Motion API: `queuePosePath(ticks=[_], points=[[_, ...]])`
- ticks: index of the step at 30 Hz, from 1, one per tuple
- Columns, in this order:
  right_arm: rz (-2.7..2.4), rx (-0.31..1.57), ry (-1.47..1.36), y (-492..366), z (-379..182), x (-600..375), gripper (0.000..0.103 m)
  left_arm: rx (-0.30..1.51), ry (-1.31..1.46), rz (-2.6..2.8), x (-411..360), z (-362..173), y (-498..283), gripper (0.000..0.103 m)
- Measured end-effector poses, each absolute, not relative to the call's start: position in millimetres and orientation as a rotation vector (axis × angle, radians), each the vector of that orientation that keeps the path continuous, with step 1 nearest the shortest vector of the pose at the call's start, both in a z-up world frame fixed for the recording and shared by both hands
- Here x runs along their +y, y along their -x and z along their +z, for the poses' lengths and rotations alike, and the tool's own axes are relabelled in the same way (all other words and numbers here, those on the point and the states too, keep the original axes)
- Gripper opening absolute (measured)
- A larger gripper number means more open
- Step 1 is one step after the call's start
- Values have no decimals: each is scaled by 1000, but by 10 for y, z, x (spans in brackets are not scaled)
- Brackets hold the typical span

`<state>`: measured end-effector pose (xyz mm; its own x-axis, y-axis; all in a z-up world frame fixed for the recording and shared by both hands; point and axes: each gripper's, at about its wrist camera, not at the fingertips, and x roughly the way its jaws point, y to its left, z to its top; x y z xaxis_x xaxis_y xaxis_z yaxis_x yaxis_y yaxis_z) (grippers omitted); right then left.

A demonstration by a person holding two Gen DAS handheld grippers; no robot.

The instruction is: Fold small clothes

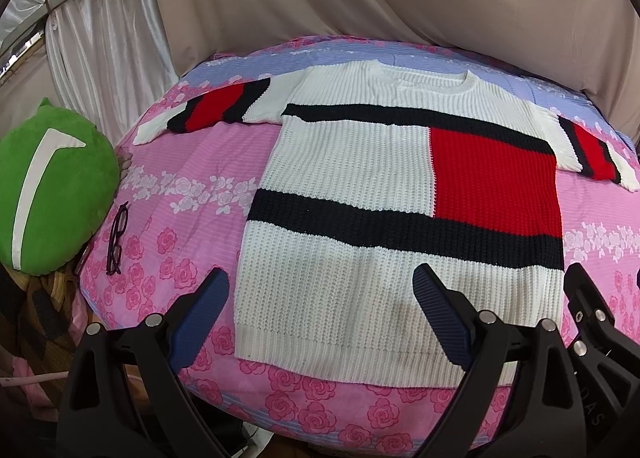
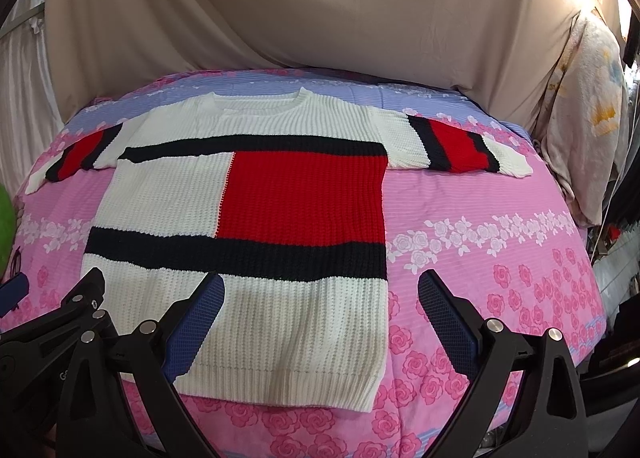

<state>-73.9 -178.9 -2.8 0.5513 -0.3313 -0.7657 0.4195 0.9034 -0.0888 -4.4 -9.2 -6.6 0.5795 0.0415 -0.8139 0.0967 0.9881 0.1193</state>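
While a green cushion [image 1: 52, 185] and a pair of glasses [image 1: 117, 237] were seen at the left edge of the pink floral bedspread [image 1: 192, 177], the knitted sweater [image 1: 400, 217] was laid flat in the middle — sleeves spread, unfolded. Above its hem the left gripper [image 1: 320, 318] and right gripper [image 2: 320, 318] were held with jaws apart — nothing was gripped.

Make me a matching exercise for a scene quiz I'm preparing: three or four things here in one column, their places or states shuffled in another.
Things:
1. white knit sweater with red block and dark stripes
2. dark-framed glasses
3. green plush cushion
4. left gripper

Places or states:
A. open, empty, above the sweater's hem
B. beyond the bed's left edge
C. spread flat, sleeves out
D. on the pink floral bedsheet, left of the sweater

Pairs: 1-C, 2-D, 3-B, 4-A
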Motion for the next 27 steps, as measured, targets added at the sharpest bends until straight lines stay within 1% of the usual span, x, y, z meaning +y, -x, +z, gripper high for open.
queuePosePath(ticks=[9, 14, 18, 24, 25, 27], points=[[-414, 889, -132, 709, -61, -1828, 96, 953, -155, -27, -104, -77, 30, 91], [-406, 853, -203, 715, -146, -2237, 96, 947, -119, -21, -124, -42, -78, 91], [-526, 798, -238, 721, -174, -3026, 96, 942, -115, -14, -254, -33, -249, 91], [-632, 749, -389, 486, -406, -4704, 96, 920, -123, -4, -606, -13, -628, 92], [-637, 748, -425, 400, -492, -5004, 94, 907, -129, 2, -676, -18, -690, 92], [-630, 755, -506, 234, -667, -5447, 86, 893, -133, 13, -802, -45, -808, 92]])
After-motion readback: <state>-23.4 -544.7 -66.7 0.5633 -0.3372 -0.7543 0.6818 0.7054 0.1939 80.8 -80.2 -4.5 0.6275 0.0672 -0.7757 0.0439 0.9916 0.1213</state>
